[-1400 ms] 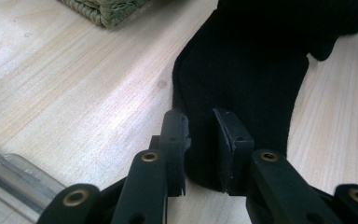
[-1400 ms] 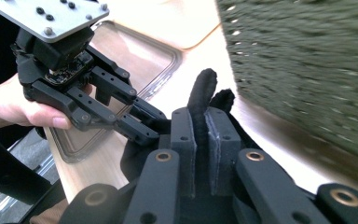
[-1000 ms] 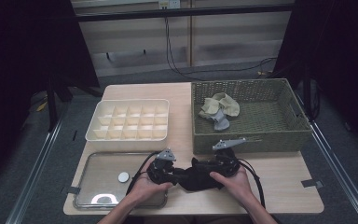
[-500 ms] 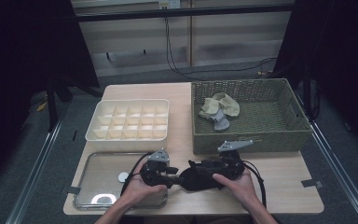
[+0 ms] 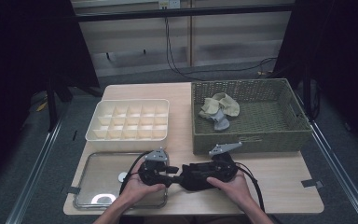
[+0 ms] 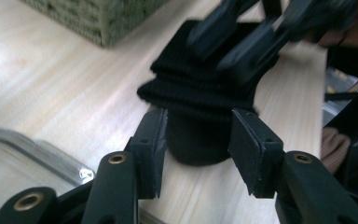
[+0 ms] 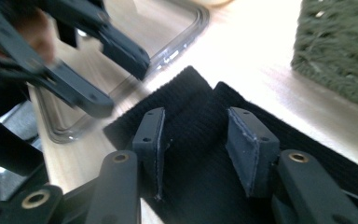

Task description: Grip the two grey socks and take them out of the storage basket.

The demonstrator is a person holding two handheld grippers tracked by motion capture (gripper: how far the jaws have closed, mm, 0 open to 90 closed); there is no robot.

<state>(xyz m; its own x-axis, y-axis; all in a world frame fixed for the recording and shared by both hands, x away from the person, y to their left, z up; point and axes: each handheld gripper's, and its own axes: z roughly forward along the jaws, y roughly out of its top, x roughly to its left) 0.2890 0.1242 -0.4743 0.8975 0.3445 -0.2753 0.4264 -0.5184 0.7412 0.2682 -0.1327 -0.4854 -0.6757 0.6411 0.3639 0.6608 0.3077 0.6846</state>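
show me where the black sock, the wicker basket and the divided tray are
black sock (image 6: 200, 140), left gripper view, rounded end between the jaws
wicker basket (image 5: 247, 140), high view, front wall
divided tray (image 5: 128, 136), high view, front rim

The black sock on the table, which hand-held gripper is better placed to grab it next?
Probably the left hand-held gripper: its open jaws already sit either side of the black sock's rolled end. The right hand-held gripper hovers open over flat fabric.

We note dim surroundings, bright glare on the table (image 7: 261, 70) beyond the jaws, and a motion-blurred far gripper (image 6: 261, 32).
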